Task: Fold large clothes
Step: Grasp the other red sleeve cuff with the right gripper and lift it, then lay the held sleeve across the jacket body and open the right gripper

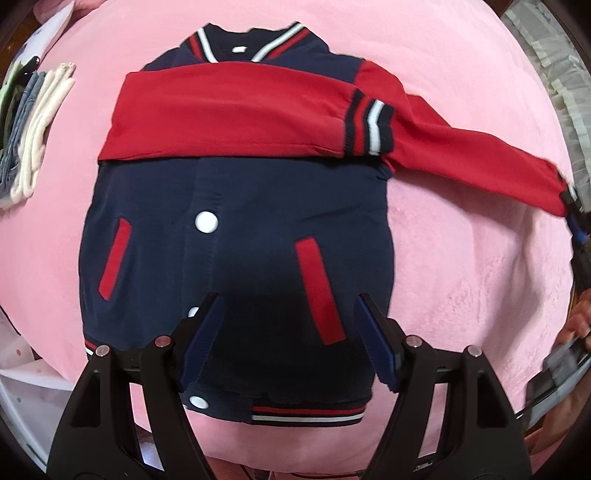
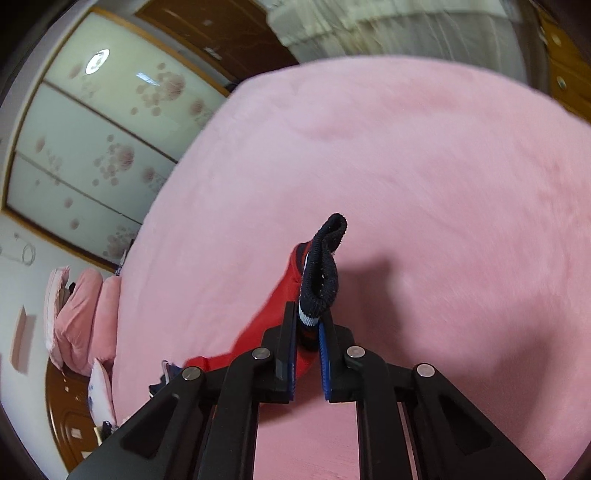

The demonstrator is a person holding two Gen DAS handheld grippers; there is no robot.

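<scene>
A navy baseball jacket (image 1: pixel 236 229) with red sleeves and white snaps lies front-up on the pink bed cover (image 1: pixel 461 258). One red sleeve (image 1: pixel 229 114) is folded across its chest. The other red sleeve (image 1: pixel 480 158) stretches out to the right, its striped cuff (image 2: pixel 323 269) pinched between the pads of my right gripper (image 2: pixel 309 314), which is shut on it and holds it off the bed. In the left wrist view that right gripper (image 1: pixel 576 221) shows at the far right edge. My left gripper (image 1: pixel 288 301) hangs open over the jacket's lower front, its fingers apart and holding nothing.
A stack of folded clothes (image 1: pixel 33 136) lies at the bed's left edge. A person's hand (image 1: pixel 580 325) shows at the right rim. Flower-patterned wardrobe doors (image 2: pixel 92 147) and pink pillows (image 2: pixel 81 317) stand beyond the bed, with a curtain (image 2: pixel 388 33) at the back.
</scene>
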